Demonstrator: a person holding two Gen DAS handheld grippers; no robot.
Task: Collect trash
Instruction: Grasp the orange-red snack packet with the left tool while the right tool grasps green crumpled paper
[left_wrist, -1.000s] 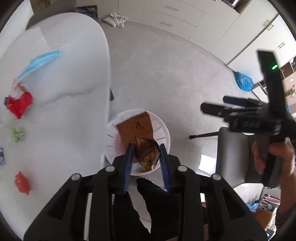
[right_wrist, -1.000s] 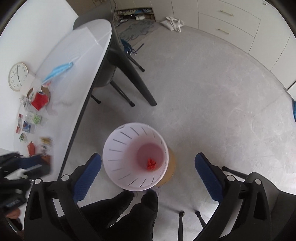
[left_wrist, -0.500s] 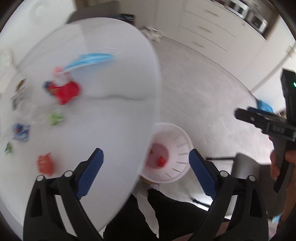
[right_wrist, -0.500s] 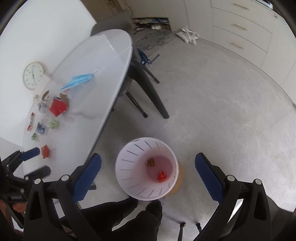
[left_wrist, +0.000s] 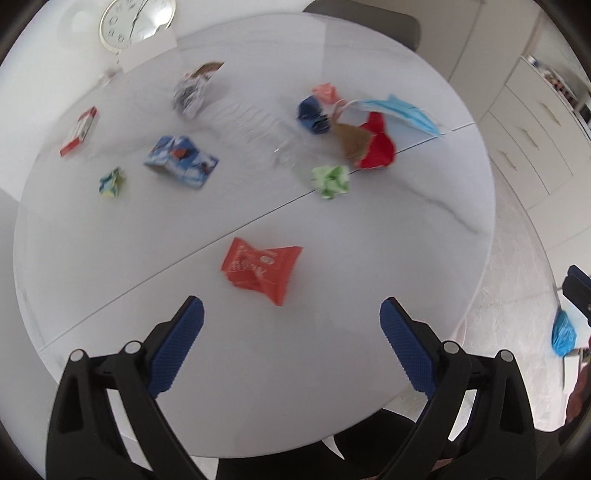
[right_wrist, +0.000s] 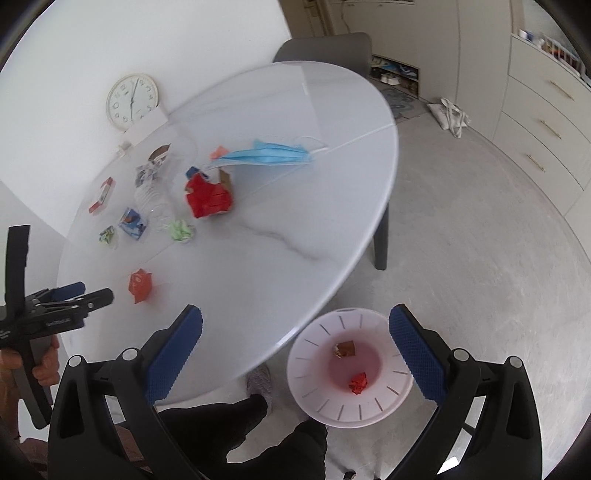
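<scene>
Hovering left gripper (left_wrist: 291, 317) jaws apart, orange wrapper (left_wrist: 261, 269) lying flat, long axis slanting left-right, right gripper (right_wrist: 295, 326) jaws apart

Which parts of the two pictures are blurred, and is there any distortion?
Left wrist view: the orange wrapper and the trash behind it are smeared by motion; the table edge bulges from the fisheye. Right wrist view: sharper; the white bin rim is slightly soft, the cabinets curve.

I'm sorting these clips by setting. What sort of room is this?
Probably a home dining area: a round white table with a chair, a wall clock, and cream drawer cabinets.
</scene>
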